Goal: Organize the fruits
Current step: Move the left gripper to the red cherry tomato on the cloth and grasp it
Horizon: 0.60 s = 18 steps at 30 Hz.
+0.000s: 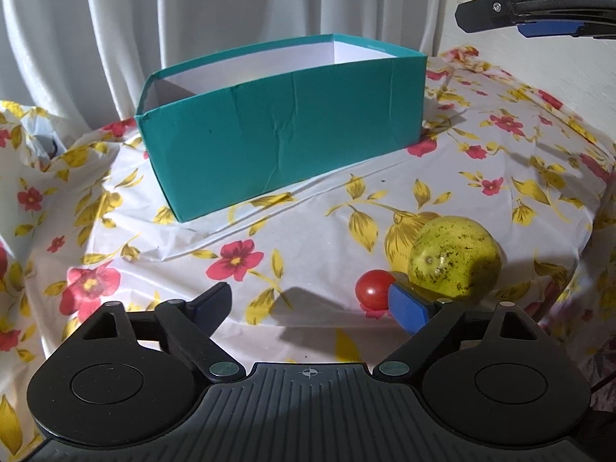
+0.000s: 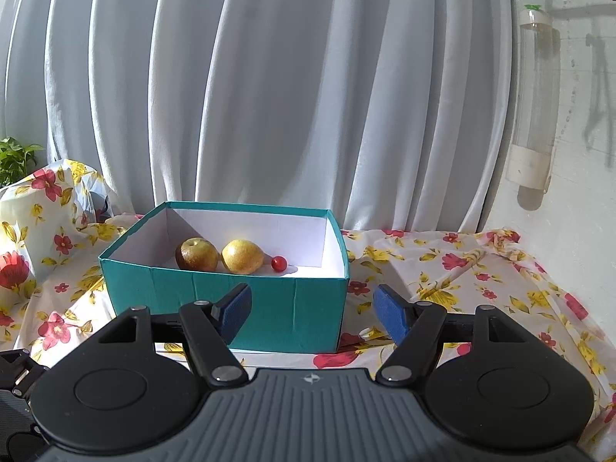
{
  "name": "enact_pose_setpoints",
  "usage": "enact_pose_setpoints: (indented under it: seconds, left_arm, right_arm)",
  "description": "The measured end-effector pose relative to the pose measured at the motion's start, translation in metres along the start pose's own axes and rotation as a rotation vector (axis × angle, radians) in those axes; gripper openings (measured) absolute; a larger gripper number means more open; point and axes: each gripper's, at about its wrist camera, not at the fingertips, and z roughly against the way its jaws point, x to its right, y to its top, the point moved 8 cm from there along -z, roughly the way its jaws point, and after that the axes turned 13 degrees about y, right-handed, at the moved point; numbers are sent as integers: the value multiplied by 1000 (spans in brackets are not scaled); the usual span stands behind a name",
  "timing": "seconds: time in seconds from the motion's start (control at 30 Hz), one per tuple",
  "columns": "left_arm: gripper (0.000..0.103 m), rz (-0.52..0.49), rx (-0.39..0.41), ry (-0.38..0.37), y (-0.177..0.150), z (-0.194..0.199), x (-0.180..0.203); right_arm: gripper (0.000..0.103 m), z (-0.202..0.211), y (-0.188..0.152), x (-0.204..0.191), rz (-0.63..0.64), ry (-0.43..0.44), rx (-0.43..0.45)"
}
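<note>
A teal box (image 1: 277, 131) with a white inside stands on the flowered cloth. In the right wrist view the box (image 2: 231, 308) holds a brownish apple (image 2: 196, 254), a yellow fruit (image 2: 242, 256) and a small red tomato (image 2: 278, 263). On the cloth in front of the box lie a speckled yellow-green fruit (image 1: 454, 256) and a small red tomato (image 1: 373, 290). My left gripper (image 1: 312, 308) is open just left of that tomato, its right pad (image 1: 408, 308) in front of both fruits. My right gripper (image 2: 313, 313) is open before the box's near wall, nothing between its pads.
White curtains hang behind the table. The flowered cloth (image 1: 308, 238) drapes over the table's rounded edges. A clear bottle (image 2: 535, 104) hangs on the wall at right. A green plant (image 2: 15, 158) shows at far left. The right gripper's body (image 1: 539, 0) appears at the left wrist view's top right.
</note>
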Motion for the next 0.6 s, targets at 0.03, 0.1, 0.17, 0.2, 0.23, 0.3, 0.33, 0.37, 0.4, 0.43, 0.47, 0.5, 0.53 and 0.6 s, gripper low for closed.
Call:
enact_pose_setpoints:
  seconds: [0.03, 0.1, 0.17, 0.2, 0.23, 0.3, 0.33, 0.37, 0.4, 0.43, 0.47, 0.5, 0.53, 0.6]
  left_arm:
    - [87, -5, -3, -7, 0, -1, 2]
    - [86, -14, -2, -21, 0, -3, 6]
    - [85, -24, -6, -36, -1, -5, 10]
    - [83, -29, -6, -44, -1, -5, 12]
    - [81, -35, -4, -46, -1, -5, 14]
    - [80, -52, 6, -45, 1, -5, 17]
    - [79, -58, 8, -46, 1, -6, 18]
    - [78, -62, 9, -49, 2, -7, 19]
    - [76, -65, 7, -53, 2, -8, 20]
    - [73, -69, 2, -59, 1, -9, 21]
    - [72, -76, -7, -67, 0, -11, 22]
    - [67, -83, -17, -76, -1, -12, 25]
    - [65, -80, -12, -79, -2, -12, 26]
    - [64, -86, -9, -79, -2, -11, 27]
  right_arm:
    - [71, 1, 0, 0, 0, 0, -1]
    - [71, 1, 0, 0, 3, -2, -1]
    - [71, 1, -1, -1, 2, -2, -4]
    - [71, 1, -1, -1, 1, -1, -5]
    - [71, 1, -1, -1, 0, -1, -6]
    - [71, 0, -3, -1, 1, -2, -10]
    - [71, 0, -3, -1, 1, -2, -12]
    - [71, 0, -4, -1, 0, -2, -13]
    - [71, -1, -4, -1, -1, -1, -14]
    - [71, -1, -4, -1, -2, 0, -15]
    - [71, -1, -4, -1, -2, -1, -16]
    - [71, -2, -4, -1, -3, -3, -17]
    - [71, -3, -5, -2, -4, -3, -19]
    - [71, -3, -5, -3, -3, -5, -23]
